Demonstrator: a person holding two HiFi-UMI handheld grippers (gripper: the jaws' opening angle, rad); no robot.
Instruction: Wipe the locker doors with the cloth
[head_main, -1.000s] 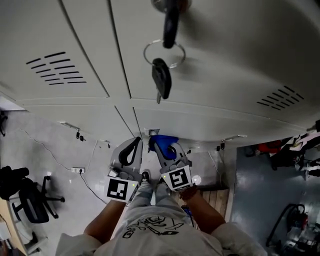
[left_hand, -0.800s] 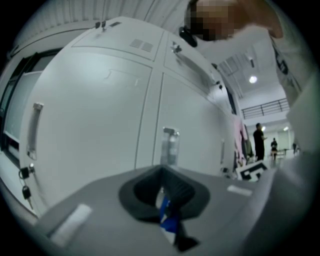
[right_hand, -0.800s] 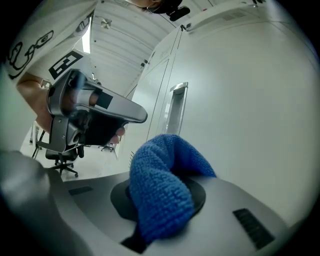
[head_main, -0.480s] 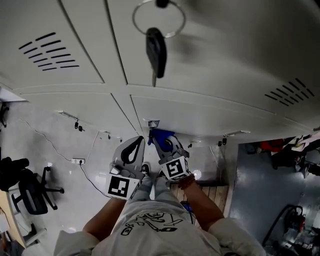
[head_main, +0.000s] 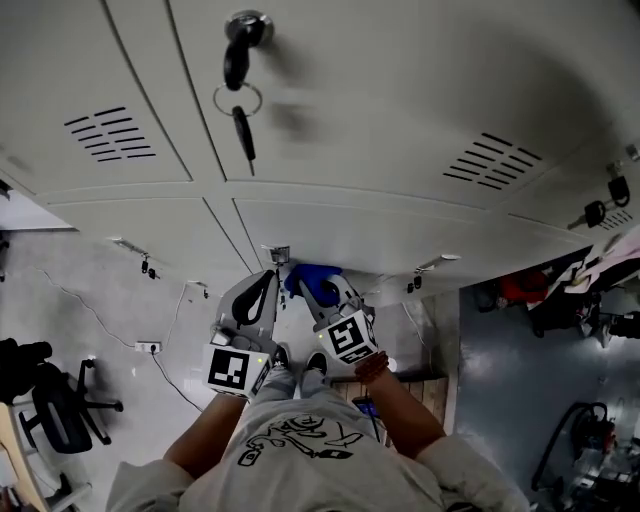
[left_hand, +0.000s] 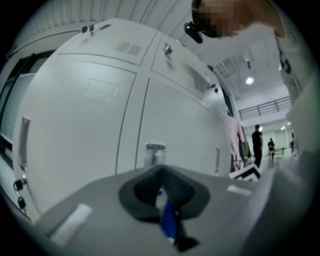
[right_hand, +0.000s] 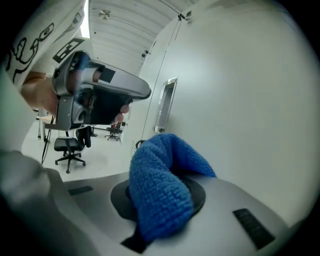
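Keys (head_main: 243, 130) shifted left, right gripper (head_main: 318, 290) jaws clamped on blue cloth (right_hand: 160, 185) — near locker door (right_hand: 240, 100) edge, left gripper (left_hand: 164, 192) jaws together

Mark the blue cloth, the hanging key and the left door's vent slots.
blue cloth (right_hand: 160, 190), right gripper view, on the knit fold bulging out of the jaws.
hanging key (head_main: 243, 128), head view, on its dark head below the ring.
vent slots (head_main: 110, 137), head view, on the middle slots.
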